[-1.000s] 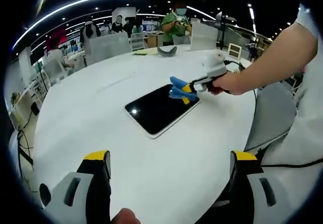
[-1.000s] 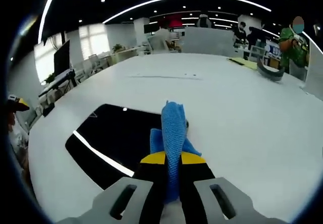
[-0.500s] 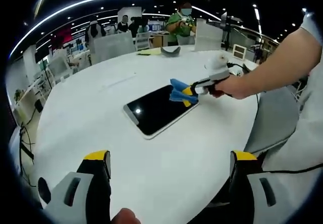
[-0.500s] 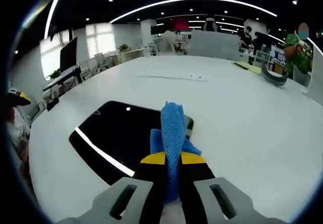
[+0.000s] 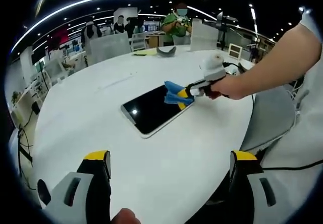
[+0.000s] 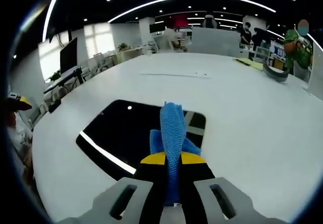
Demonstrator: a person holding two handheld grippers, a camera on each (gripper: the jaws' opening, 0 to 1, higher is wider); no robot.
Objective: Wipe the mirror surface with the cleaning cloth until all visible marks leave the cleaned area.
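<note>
Left gripper view: left gripper (image 5: 169, 183) released, jaws wide apart above white table (image 5: 101, 108). Mirror (image 5: 151, 109) flat mid-table, dark. Right gripper (image 5: 187, 91) in from right, clenched on blue cloth (image 5: 174, 94) at mirror's far corner.

Right gripper view: right gripper (image 6: 172, 159) pinched tight on cloth (image 6: 172, 128), cloth tip over mirror (image 6: 131, 133). Bright streak reflected across glass. People standing far behind table (image 6: 242, 113).
</note>
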